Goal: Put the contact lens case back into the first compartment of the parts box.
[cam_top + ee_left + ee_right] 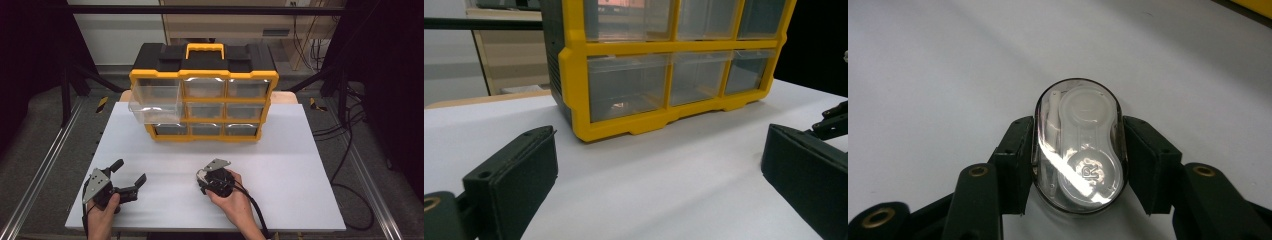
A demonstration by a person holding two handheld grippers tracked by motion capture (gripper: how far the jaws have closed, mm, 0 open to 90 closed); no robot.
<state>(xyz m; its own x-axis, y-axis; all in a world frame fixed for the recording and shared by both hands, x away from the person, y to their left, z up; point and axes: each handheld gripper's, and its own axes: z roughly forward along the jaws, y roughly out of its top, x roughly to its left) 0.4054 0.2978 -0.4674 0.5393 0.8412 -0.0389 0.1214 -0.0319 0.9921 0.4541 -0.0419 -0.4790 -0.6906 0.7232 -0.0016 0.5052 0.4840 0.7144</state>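
Note:
A clear oval case (1079, 165) with white round parts inside lies on the white table top (300, 150). My right gripper (1078, 125) is shut on it, one black pad pressed against each long side. In the high view the right gripper (209, 181) points down at the table's front middle, and the case is hidden beneath it. My left gripper (130, 172) rests at the front left, jaws open with nothing between them. From the left gripper view, the left gripper (659, 135) faces the yellow and black drawer organizer (574, 75).
The organizer (205, 75) stands at the back middle of the table, with several clear drawers and a yellow handle. Its top-left drawer (155, 102) is pulled out towards me. Metal rails and cables run along the floor on both sides.

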